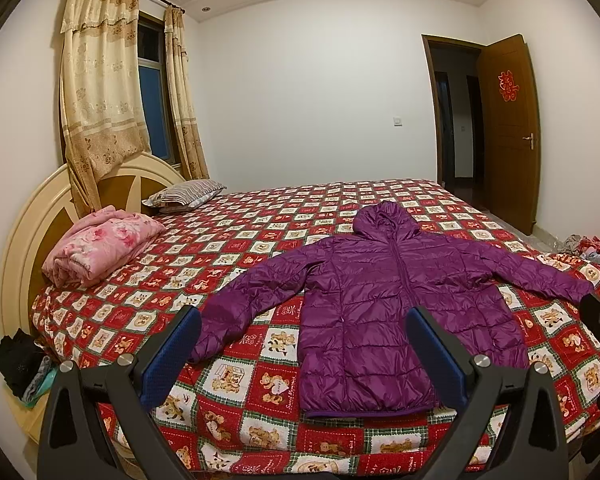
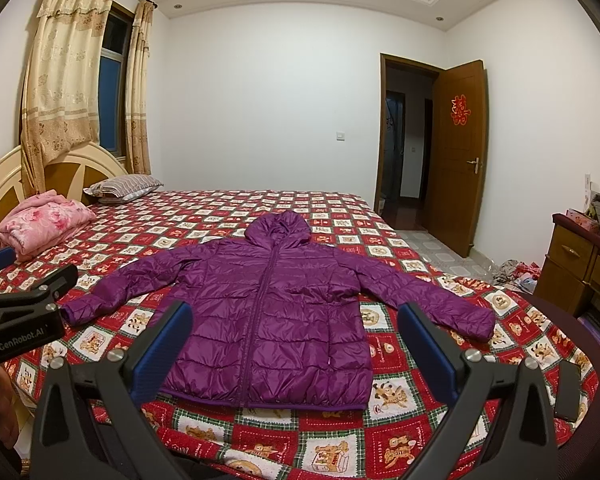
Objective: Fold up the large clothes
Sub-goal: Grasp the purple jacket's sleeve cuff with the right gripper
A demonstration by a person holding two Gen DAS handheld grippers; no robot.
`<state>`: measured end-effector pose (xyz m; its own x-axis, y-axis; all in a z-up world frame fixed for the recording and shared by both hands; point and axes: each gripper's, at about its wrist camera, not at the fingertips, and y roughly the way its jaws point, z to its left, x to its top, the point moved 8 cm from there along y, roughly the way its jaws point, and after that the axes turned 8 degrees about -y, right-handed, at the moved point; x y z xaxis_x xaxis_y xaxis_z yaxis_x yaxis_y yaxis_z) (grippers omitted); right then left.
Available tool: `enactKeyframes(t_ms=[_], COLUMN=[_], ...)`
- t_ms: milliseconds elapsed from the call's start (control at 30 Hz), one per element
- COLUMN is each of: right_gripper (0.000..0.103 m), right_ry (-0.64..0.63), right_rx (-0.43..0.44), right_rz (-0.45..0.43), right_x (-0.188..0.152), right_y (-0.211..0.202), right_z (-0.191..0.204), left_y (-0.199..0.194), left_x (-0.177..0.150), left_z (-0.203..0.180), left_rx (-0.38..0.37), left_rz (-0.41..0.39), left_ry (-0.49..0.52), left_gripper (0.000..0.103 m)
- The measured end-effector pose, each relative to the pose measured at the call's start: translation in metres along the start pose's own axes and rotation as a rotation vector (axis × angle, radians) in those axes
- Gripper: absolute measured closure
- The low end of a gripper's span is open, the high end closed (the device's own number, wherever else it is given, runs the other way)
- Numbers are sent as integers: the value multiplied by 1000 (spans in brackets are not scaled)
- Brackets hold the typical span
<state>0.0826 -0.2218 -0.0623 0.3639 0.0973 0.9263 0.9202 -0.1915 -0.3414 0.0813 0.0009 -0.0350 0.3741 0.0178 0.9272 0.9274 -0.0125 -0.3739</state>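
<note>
Quilted purple jacket (image 2: 268, 312) spread flat

We see the jacket (image 2: 272, 312) lying flat on the bed (image 2: 400, 444), hood toward the far side, hem toward the near edge, sleeves spread out left and right. Far left on the bed sits a folded blanket (image 2: 40, 226), and beyond it a pillow (image 2: 124, 186) against the headboard (image 2: 80, 166). Behind the headboard hang the curtains (image 2: 60, 80) over the window (image 2: 110, 100). On the far right we have the open door (image 2: 458, 156), and nearer on the right a dresser (image 2: 576, 268) stands beside the bed. Our left gripper (image 1: 304, 354) and right gripper (image 2: 296, 344) hang over the near edge, with the jacket's hem between their spread fingers.
</note>
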Motion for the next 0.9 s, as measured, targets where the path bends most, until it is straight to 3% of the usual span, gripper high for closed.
enactKeyframes(t_ms=[300, 500, 633, 800, 900], right_gripper=[0, 0, 0, 0, 7], right_ry=[1, 74, 161, 368, 492], right_rx=[-1, 27, -69, -206, -257], right_rz=[-2, 113, 209, 340, 401], right_x=[-2, -33, -63, -105, -124], right_y=[4, 48, 93, 131, 145], right_z=[0, -23, -84, -183, -231], left_y=[10, 57, 107, 161, 196], left_x=[-2, -20, -25, -6, 4], left_z=[4, -2, -13, -28, -39], left_rx=[-6, -35, -21, -3, -10], left_rz=[25, 133, 189, 175, 168], left_ry=[-20, -5, 92, 177, 191], left_gripper=[1, 1, 1, 1, 1])
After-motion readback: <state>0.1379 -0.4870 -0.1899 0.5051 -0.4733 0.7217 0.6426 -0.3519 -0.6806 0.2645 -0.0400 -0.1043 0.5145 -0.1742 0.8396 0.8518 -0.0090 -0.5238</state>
